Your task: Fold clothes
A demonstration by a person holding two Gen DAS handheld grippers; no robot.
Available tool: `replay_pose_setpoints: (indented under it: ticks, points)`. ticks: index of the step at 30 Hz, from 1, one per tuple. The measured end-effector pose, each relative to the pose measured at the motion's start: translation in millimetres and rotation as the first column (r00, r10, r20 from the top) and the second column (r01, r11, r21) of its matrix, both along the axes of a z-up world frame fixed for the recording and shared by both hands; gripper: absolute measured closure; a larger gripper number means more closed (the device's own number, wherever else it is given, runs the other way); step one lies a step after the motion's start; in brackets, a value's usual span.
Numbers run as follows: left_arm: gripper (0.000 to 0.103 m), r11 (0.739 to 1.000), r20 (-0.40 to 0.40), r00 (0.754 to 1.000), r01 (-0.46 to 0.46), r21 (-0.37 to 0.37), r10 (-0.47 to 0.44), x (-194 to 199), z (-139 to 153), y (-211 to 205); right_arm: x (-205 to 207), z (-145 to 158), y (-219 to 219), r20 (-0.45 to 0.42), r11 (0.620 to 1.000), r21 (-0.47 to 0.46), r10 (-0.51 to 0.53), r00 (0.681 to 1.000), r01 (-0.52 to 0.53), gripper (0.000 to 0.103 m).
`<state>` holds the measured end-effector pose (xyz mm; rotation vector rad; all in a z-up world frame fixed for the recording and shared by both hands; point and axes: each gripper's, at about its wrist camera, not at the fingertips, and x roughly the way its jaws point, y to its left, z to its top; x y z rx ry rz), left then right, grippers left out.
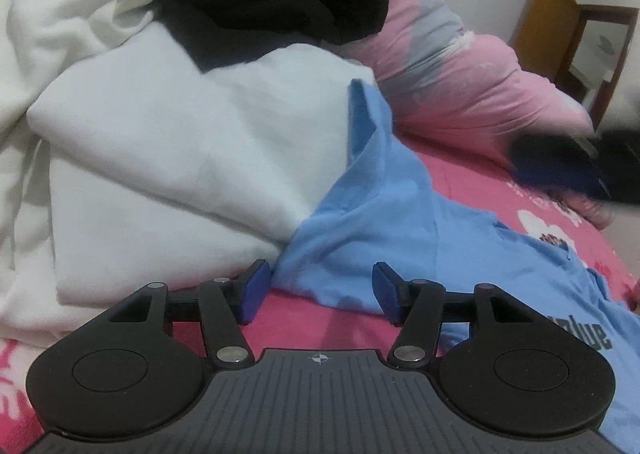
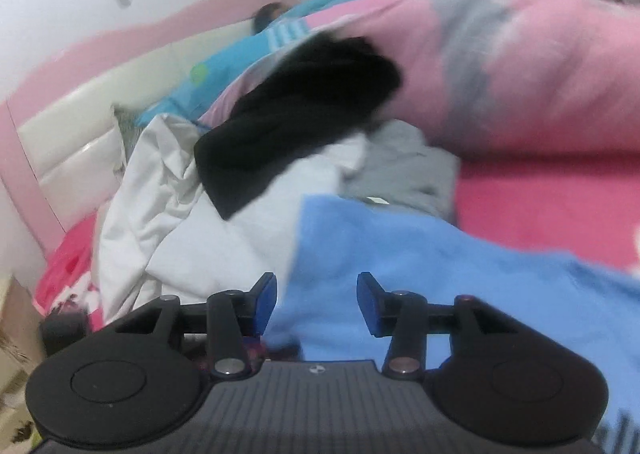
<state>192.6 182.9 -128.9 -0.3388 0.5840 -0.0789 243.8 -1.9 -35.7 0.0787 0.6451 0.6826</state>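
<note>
The right wrist view is smeared by blur, so cloth edges there are hard to make out. A blue shirt (image 1: 384, 221) lies on the pink bed sheet (image 1: 472, 181), its print cut off at the frame edge. The left gripper (image 1: 318, 292) and right gripper (image 2: 316, 304) both stand parted, pinching nothing. White clothes (image 1: 168, 141) under a black garment (image 1: 272, 5) crowd behind, against a pink quilt (image 1: 460, 73).

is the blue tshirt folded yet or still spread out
Not folded: the blue t-shirt lies rumpled on the pink bedsheet, one part draped up against the white clothes.
</note>
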Motion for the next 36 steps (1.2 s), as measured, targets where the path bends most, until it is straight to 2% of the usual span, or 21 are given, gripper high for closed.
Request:
replay_pose_setpoints:
  ticks: [5, 7, 8, 9, 10, 12, 15, 16, 17, 21, 23, 25, 26, 27, 29, 30, 36]
  points:
    - [0.047, 0.998, 0.016, 1.000, -0.005, -0.067, 0.007, -2.7, -5.8, 9.8, 39.7, -11.5, 54.1, 0.057, 0.997, -0.072, -0.027, 0.998, 0.031, 0.057]
    - [0.048, 0.996, 0.027, 1.000, -0.004, -0.084, 0.007, -3.9, -6.4, 11.8, 51.4, -16.8, 63.2, 0.067, 0.996, -0.086, -0.033, 0.997, 0.038, 0.065]
    - [0.048, 0.996, 0.031, 0.999, -0.002, -0.091, 0.005, -4.5, -6.7, 12.3, 55.3, -18.0, 62.3, 0.067, 0.996, -0.083, -0.038, 0.997, 0.043, 0.075]
    - [0.048, 0.995, 0.034, 0.999, -0.001, -0.098, 0.004, -4.6, -7.1, 12.9, 59.1, -19.2, 61.4, 0.067, 0.996, -0.079, -0.043, 0.997, 0.048, 0.092]
    - [0.049, 0.995, 0.038, 0.999, -0.002, -0.104, 0.006, -4.7, -7.3, 13.4, 61.1, -18.7, 59.0, 0.071, 0.996, -0.067, -0.050, 0.996, 0.055, 0.096]
    - [0.055, 0.994, 0.050, 0.999, -0.002, -0.113, 0.007, -4.3, -7.6, 13.5, 58.1, -12.1, 48.8, 0.095, 0.998, 0.003, -0.064, 0.993, 0.064, 0.097]
    - [0.071, 0.995, 0.045, 0.999, -0.003, -0.102, 0.007, -2.3, -8.4, 11.3, 57.5, -7.1, 40.8, 0.127, 0.994, 0.095, -0.059, 0.990, 0.047, 0.097]
    - [0.082, 0.995, 0.042, 0.999, -0.007, -0.095, 0.011, -2.0, -8.9, 10.4, 58.7, -7.1, 40.0, 0.134, 0.992, 0.116, -0.053, 0.990, 0.038, 0.097]
    - [0.087, 0.995, 0.040, 0.999, -0.012, -0.094, 0.016, -1.6, -9.1, 10.4, 60.7, -8.2, 40.2, 0.136, 0.990, 0.135, -0.047, 0.990, 0.029, 0.097]
    - [0.091, 0.993, 0.024, 0.999, -0.028, -0.117, 0.031, 0.2, -11.1, 13.9, 74.7, -23.0, 53.1, 0.118, 0.988, 0.154, -0.005, 0.993, -0.013, 0.096]
    - [0.091, 0.991, 0.012, 0.999, -0.033, -0.130, 0.035, 0.7, -13.0, 16.5, 79.1, -26.2, 60.0, 0.124, 0.992, 0.127, 0.002, 0.992, -0.018, 0.094]
    - [0.091, 0.991, 0.008, 0.999, -0.033, -0.133, 0.034, 1.1, -13.7, 16.5, 83.6, -29.4, 66.8, 0.130, 0.995, 0.101, 0.010, 0.991, -0.023, 0.087]
    - [0.091, 0.991, 0.008, 0.999, -0.033, -0.131, 0.034, 1.0, -13.5, 16.5, 85.5, -28.8, 68.3, 0.130, 0.995, 0.095, 0.012, 0.991, -0.025, 0.072]
    - [0.091, 0.991, 0.009, 0.999, -0.033, -0.130, 0.034, 0.8, -13.2, 16.6, 85.9, -23.4, 65.7, 0.135, 0.995, 0.101, 0.006, 0.991, -0.019, 0.052]
    - [0.091, 0.991, 0.010, 0.999, -0.034, -0.127, 0.035, 0.5, -12.6, 16.9, 83.2, -8.7, 56.6, 0.170, 0.993, 0.117, -0.028, 0.985, 0.008, 0.037]
    - [0.091, 0.992, 0.008, 0.999, -0.038, -0.124, 0.039, 0.3, -12.4, 16.8, 81.8, -1.4, 52.0, 0.187, 0.992, 0.125, -0.045, 0.981, 0.022, 0.034]
    - [0.087, 0.990, 0.012, 0.997, -0.071, -0.122, 0.073, -2.6, -10.5, 19.2, 56.3, 63.3, -17.0, 0.241, 0.975, 0.163, -0.186, 0.952, 0.149, 0.033]
